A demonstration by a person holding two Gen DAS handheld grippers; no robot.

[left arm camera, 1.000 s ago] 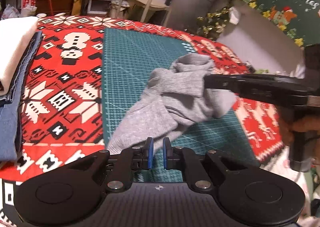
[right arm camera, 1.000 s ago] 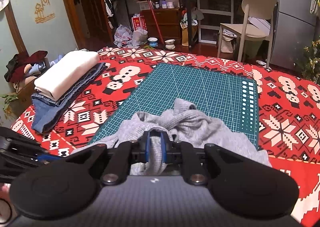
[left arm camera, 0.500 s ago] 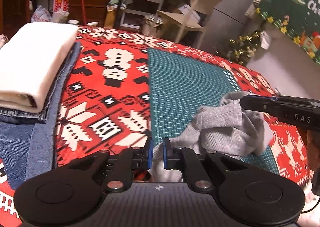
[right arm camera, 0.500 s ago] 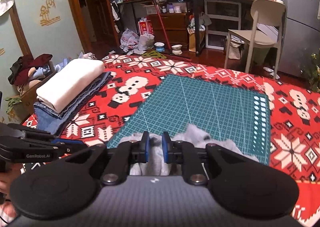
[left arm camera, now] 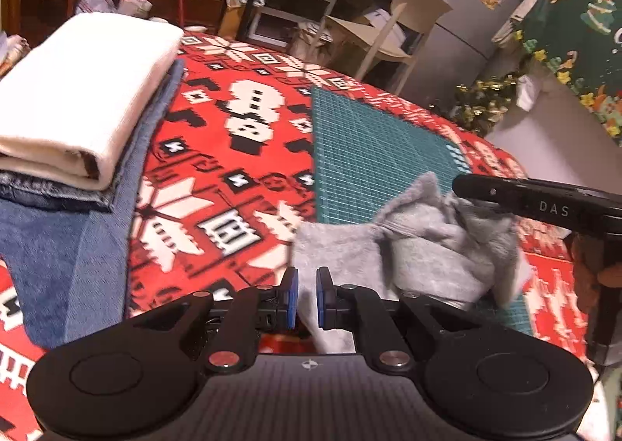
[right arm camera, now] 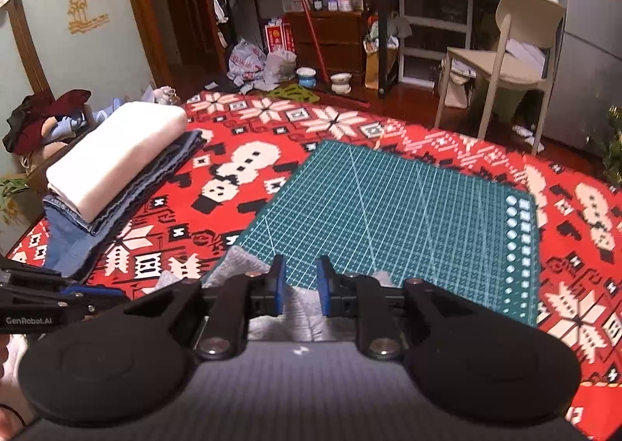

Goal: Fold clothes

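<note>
Our left gripper point(left arm camera: 307, 297) pinches an edge of the gray knit garment point(left arm camera: 423, 246), its blue pads point(left arm camera: 290, 297) drawn narrow with a strip of the cloth running down between them. From there the garment bunches up and to the right, toward our right gripper point(right arm camera: 301, 285), which enters the left wrist view from the right as a black bar buried in the folds.

In the right wrist view, the right gripper's jaws are opening; gray cloth lies between and just below the blue fingers point(right arm camera: 323, 291), and we cannot tell whether the pads press on it.

The garment sits at the near edge of the green cutting mat point(right arm camera: 388, 207), spilling off its near-left corner onto the red patterned blanket point(right arm camera: 248, 165). It looks crumpled and unfolded: a soft, ribbed gray knit gathered in loose humps, with a seam or hem showing across the middle. Motion blur softens its outline in the left wrist view.

Well apart to the left, a folded cream cloth point(left arm camera: 77, 98) rests on top of folded blue denim point(left arm camera: 58, 246).
</note>
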